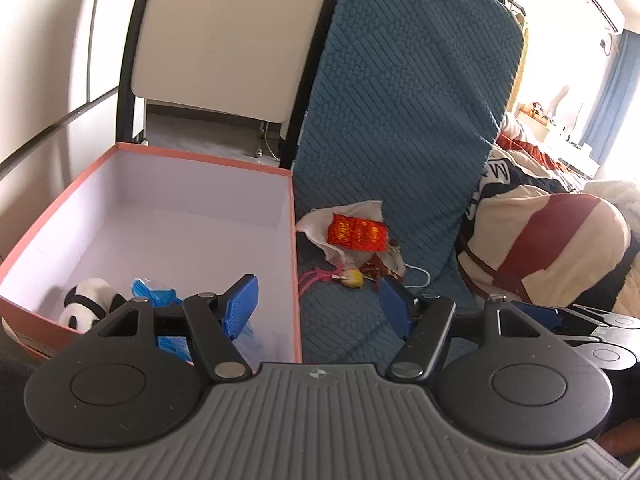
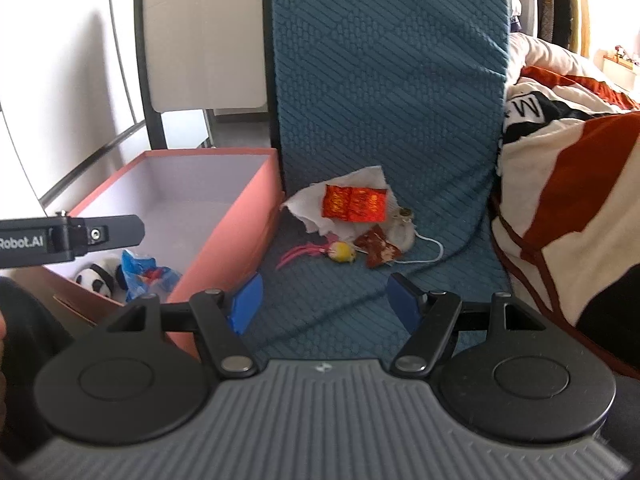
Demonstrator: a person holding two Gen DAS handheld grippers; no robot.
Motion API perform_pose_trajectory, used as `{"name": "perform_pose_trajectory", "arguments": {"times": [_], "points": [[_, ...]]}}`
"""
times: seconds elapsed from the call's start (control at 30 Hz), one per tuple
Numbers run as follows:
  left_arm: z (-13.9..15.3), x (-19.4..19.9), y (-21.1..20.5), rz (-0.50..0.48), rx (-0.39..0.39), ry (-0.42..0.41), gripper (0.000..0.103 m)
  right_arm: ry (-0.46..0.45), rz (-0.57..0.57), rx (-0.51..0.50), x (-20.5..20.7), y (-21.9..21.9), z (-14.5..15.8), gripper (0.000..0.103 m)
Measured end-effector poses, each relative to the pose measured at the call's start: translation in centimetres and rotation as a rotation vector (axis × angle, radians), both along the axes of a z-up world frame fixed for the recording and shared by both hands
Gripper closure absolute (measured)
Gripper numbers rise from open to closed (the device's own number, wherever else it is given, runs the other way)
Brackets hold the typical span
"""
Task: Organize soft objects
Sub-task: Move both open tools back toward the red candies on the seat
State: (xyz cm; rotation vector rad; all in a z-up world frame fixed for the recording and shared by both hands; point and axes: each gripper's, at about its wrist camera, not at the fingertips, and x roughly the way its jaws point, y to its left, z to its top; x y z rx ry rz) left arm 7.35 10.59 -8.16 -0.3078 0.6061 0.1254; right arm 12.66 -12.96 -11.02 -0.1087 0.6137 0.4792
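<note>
An open pink box sits on the blue quilted seat. Inside lie a panda plush and a blue crinkly packet. To its right on the seat lie a white cloth, a red-orange packet, a yellow toy with pink strings, a small red pouch and a small furry toy. My left gripper is open and empty over the box's right wall. My right gripper is open and empty over the seat, short of the toys.
A blue quilted cover stands upright behind the toys. A cream and red blanket is piled at the right. A white cable lies beside the toys. A white chair back stands behind the box.
</note>
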Motion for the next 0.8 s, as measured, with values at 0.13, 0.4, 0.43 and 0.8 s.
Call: {"name": "perform_pose_trajectory", "arguments": {"times": [0.13, 0.4, 0.43, 0.8], "points": [[-0.1, -0.2, -1.1, -0.012, -0.004, 0.003, 0.031, -0.005, -0.007, -0.002, -0.3, -1.0, -0.1, 0.032], [-0.8, -0.3, -3.7, -0.057, 0.010, 0.026, 0.031, 0.002, -0.034, -0.027, -1.0, -3.0, -0.7, 0.032], [-0.9, -0.3, -4.1, -0.065, 0.013, 0.029, 0.031, 0.005, -0.040, -0.028, -1.1, -3.3, -0.8, 0.032], [-1.3, -0.2, -5.9, -0.102, 0.015, 0.045, 0.031, 0.022, -0.070, -0.025, -1.3, -4.7, -1.2, 0.032]]}}
